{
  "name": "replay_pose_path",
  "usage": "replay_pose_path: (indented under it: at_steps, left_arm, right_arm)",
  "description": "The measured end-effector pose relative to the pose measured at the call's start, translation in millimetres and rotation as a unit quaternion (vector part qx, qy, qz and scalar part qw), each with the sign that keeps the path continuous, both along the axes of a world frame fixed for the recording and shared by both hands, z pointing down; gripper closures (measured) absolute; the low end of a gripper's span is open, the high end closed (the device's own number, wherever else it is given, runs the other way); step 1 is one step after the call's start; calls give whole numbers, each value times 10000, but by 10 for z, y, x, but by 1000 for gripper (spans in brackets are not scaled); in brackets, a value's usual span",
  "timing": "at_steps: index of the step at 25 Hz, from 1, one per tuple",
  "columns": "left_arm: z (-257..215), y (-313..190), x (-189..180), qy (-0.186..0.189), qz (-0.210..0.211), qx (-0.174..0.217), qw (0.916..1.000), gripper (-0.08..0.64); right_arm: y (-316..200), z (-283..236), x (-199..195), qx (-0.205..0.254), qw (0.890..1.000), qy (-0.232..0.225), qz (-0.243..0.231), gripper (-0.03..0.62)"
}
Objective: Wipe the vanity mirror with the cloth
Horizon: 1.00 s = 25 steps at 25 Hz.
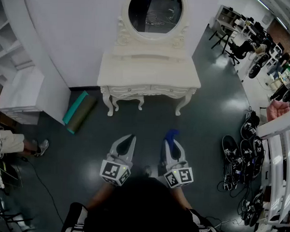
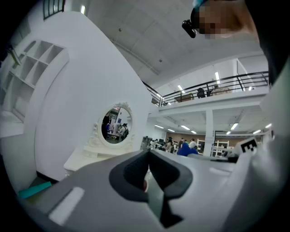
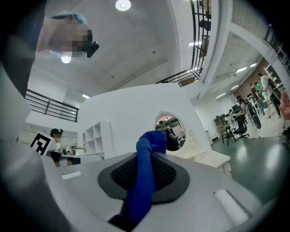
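Observation:
A white vanity table (image 1: 137, 72) stands against the wall ahead, with its oval mirror (image 1: 155, 12) in a carved white frame. Both grippers are held low over the dark floor, well short of the table. My right gripper (image 1: 171, 139) is shut on a blue cloth (image 1: 171, 134), which bunches up past the jaw tips. In the right gripper view the cloth (image 3: 144, 181) runs up between the jaws, with the mirror (image 3: 171, 128) behind it. My left gripper (image 1: 129, 138) is shut with nothing in it. In the left gripper view that gripper (image 2: 148, 157) points toward the mirror (image 2: 116, 125).
A rolled green mat (image 1: 78, 113) lies on the floor left of the table. White shelving (image 1: 18, 85) lines the left wall, and a person's legs (image 1: 13, 144) show beside it. Shoes and cables (image 1: 243, 150) clutter the floor at right. People sit at desks (image 1: 252, 45) far right.

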<state>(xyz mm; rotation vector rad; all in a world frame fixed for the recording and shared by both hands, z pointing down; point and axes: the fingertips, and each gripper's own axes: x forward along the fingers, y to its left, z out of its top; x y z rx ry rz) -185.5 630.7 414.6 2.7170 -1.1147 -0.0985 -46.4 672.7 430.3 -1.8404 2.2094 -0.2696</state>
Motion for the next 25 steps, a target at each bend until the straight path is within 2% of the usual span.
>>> replay_pose_path:
  at_steps: [12, 16, 25]
  left_arm:
    - [0, -39, 86, -17, 16, 5, 10000, 548]
    - [20, -64, 125, -27, -4, -42, 10000, 548]
    - [62, -137, 326, 5, -194, -40, 9998, 548]
  right_arm:
    - [-41, -20, 63, 36, 10000, -32, -43, 528]
    - [-51, -56, 142, 96, 9998, -178, -48, 526]
    - [-67, -21, 468, 61, 9999, -99, -127, 526]
